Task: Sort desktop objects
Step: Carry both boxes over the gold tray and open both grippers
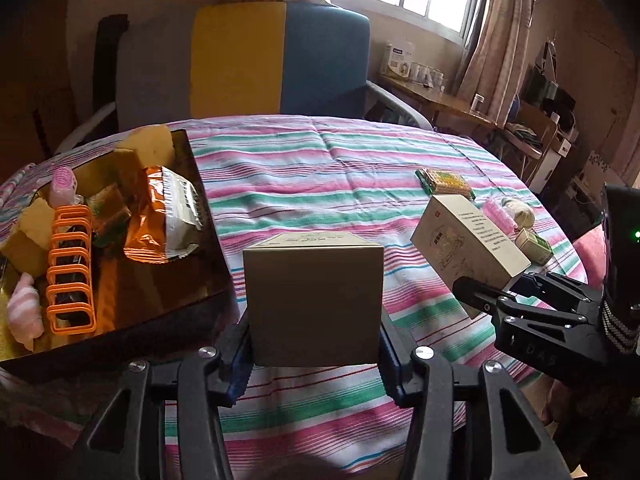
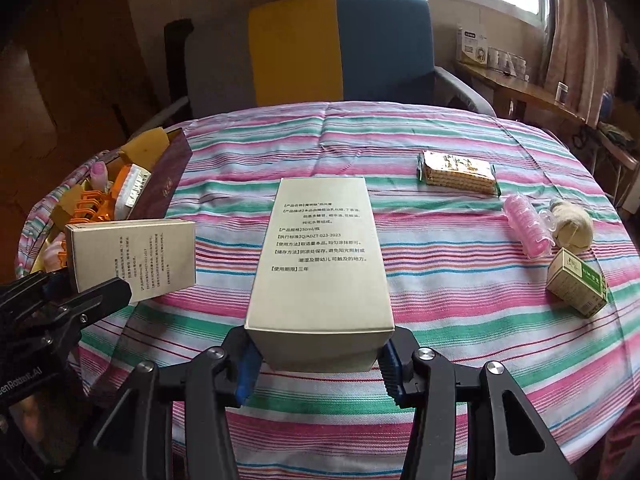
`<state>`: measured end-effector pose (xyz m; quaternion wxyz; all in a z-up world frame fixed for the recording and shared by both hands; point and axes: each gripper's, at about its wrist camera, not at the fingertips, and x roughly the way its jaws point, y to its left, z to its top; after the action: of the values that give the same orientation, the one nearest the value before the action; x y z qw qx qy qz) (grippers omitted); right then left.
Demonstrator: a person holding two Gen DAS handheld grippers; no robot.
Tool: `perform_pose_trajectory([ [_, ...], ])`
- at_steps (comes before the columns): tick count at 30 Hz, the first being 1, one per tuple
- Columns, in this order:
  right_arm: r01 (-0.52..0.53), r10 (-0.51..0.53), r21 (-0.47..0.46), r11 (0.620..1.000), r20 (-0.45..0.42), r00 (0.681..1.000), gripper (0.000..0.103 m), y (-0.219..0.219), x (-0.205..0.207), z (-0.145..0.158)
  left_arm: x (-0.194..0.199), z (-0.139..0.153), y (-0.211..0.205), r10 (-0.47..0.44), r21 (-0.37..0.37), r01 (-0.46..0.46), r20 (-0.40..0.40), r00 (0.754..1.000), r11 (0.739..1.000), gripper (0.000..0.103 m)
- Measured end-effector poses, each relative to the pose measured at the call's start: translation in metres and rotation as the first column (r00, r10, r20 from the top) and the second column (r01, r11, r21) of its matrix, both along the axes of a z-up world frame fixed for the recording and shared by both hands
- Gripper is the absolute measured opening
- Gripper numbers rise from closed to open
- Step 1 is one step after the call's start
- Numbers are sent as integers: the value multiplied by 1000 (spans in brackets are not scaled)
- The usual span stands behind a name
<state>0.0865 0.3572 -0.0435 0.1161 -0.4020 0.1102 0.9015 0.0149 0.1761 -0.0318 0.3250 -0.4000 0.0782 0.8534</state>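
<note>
My left gripper (image 1: 314, 356) is shut on a beige carton (image 1: 312, 300), held above the striped tablecloth (image 1: 320, 184) beside a dark tray (image 1: 192, 264). My right gripper (image 2: 320, 364) is shut on a second, longer beige carton (image 2: 320, 264) with printed text on top. Each view shows the other gripper: the right gripper (image 1: 494, 284) with its carton (image 1: 468, 240) at the right, the left gripper (image 2: 88, 284) with its carton (image 2: 132, 254) at the left. Loose on the right lie a biscuit pack (image 2: 456, 172), a pink hair roller (image 2: 528, 232), a cream yarn ball (image 2: 572, 228) and a small green box (image 2: 576, 284).
The tray holds an orange rack (image 1: 70, 268), an orange snack bag (image 1: 160, 216), yellow sponges (image 1: 148, 144) and a pink roller (image 1: 64, 186). A blue and yellow chair (image 1: 280, 56) stands behind the round table. A side table (image 1: 440, 100) with clutter is at the far right.
</note>
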Motion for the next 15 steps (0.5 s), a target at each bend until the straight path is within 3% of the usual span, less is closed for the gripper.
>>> perform_pose_trajectory([
  [6,-40,40,0,999,-37,999,50,-14,-7,18,-9,24,-37,47,97,-46,-10,999,994,55],
  [15,-179,182,40,983,-82,980,50,-63,-48,42,-29,53,-86,162,163,-152,-52,985,975,53],
])
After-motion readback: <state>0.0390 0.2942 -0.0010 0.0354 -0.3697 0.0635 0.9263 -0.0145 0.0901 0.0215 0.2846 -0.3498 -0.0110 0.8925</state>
